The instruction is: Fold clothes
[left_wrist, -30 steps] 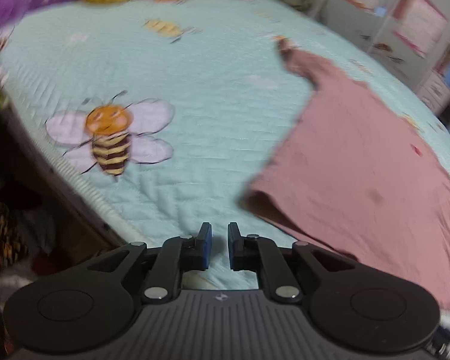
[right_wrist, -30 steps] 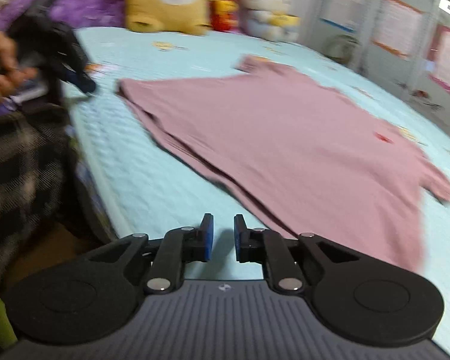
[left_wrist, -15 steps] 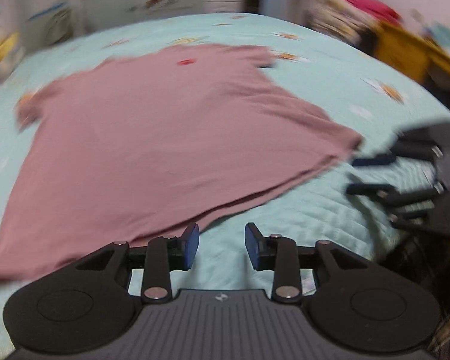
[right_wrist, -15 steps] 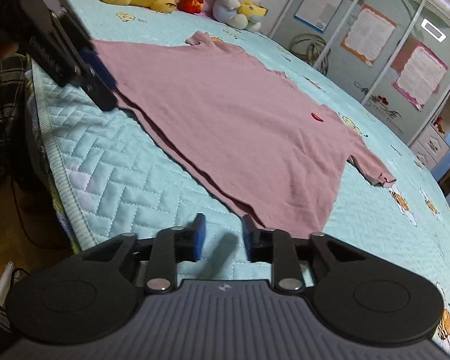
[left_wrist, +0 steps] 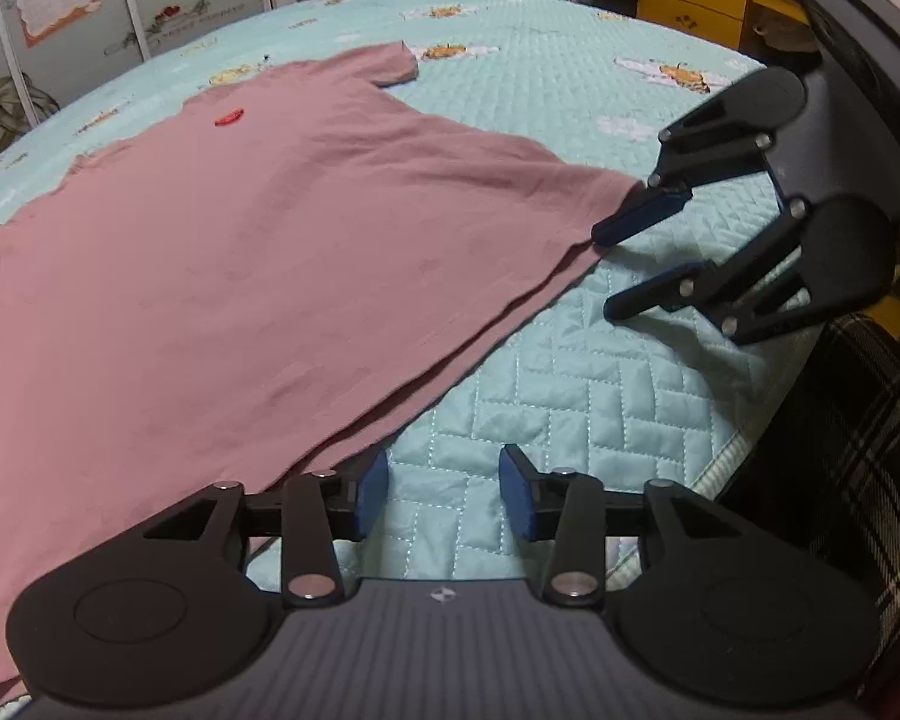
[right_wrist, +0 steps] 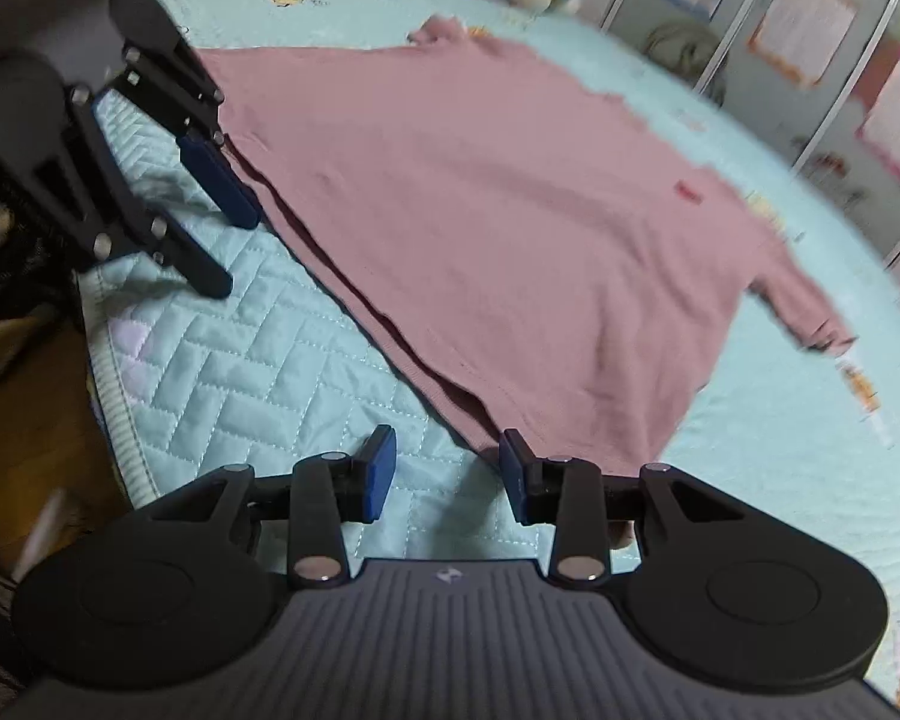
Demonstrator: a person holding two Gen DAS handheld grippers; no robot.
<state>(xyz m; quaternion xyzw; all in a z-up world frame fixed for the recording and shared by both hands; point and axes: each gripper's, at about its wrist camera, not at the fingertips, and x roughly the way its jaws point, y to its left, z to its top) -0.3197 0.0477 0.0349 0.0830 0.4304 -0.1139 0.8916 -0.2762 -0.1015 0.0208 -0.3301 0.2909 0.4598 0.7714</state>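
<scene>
Two grippers of yours sit at the near edge of the bed (left_wrist: 600, 372), whose pale green quilted cover carries a pink T-shirt (left_wrist: 258, 252) spread flat, its hem running along the edge closest to you and one sleeve (right_wrist: 804, 312) reaching out to the side. Your left gripper (left_wrist: 444, 495) hangs just off one hem corner: its fingers have just been opening, they stand partly apart, only bare quilt shows between them, and the cloth lies just beside the left finger (left_wrist: 369, 495). Your right gripper (right_wrist: 447, 474) hangs at the other hem corner, fingers also just opened partway, gripping nothing; the hem reaches the right finger (right_wrist: 516, 480), though you cannot tell if it touches.
</scene>
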